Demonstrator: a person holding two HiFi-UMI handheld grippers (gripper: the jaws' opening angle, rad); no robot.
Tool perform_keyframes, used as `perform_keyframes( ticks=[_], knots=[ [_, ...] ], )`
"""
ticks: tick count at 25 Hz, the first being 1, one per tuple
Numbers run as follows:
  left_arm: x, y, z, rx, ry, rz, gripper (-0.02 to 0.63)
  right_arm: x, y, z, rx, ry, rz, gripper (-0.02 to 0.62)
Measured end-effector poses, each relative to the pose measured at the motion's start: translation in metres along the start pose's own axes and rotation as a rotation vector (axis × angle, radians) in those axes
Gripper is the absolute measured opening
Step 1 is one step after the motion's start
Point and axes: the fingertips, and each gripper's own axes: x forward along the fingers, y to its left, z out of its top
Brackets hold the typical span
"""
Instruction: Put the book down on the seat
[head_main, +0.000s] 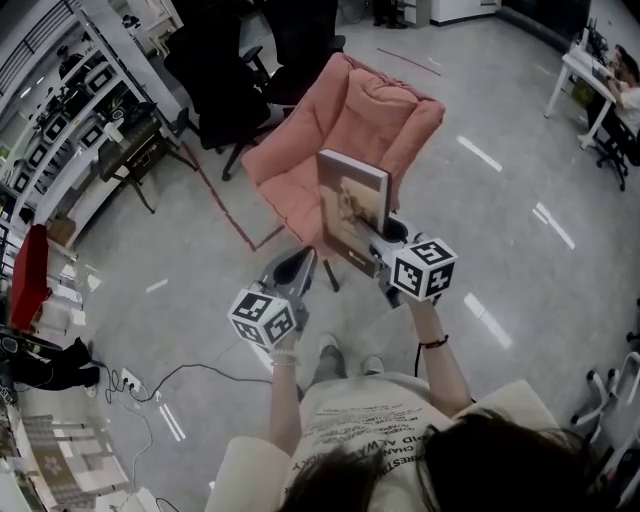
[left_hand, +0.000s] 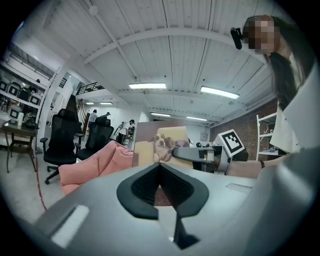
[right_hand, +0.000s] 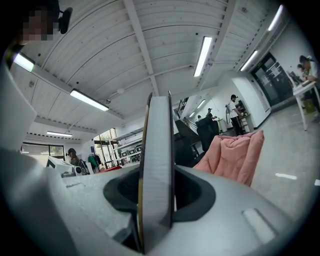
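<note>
A hardcover book (head_main: 352, 210) with a dog on its cover stands upright in the air, and my right gripper (head_main: 378, 250) is shut on its lower edge. In the right gripper view the book's page edge (right_hand: 157, 165) rises between the jaws of the right gripper (right_hand: 157, 200). The pink padded chair (head_main: 345, 130) stands just beyond the book, its seat bare. My left gripper (head_main: 300, 262) hangs lower and to the left of the book, shut on nothing. In the left gripper view the left gripper (left_hand: 160, 167) points towards the book (left_hand: 155, 142) and the chair (left_hand: 100, 160).
Black office chairs (head_main: 230, 70) stand behind the pink chair (right_hand: 232, 155). A red tape line (head_main: 225, 205) runs over the grey floor to its left. Shelving (head_main: 60, 120) lines the left side, cables (head_main: 150, 385) lie on the floor, and a white desk (head_main: 585, 80) is at the far right.
</note>
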Motion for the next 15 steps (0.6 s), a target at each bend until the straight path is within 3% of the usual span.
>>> perform_keyframes(
  ticks=[8,15],
  knots=[
    [0.014,0.041,-0.004,-0.012,0.017,-0.031,-0.009,0.051,-0.01,-0.01,0.02,0.019,-0.015,0.144],
    [0.028,0.117,0.004,-0.03,0.029,-0.044,-0.009,0.118,-0.02,-0.011,0.039,0.016,-0.052,0.144]
  ],
)
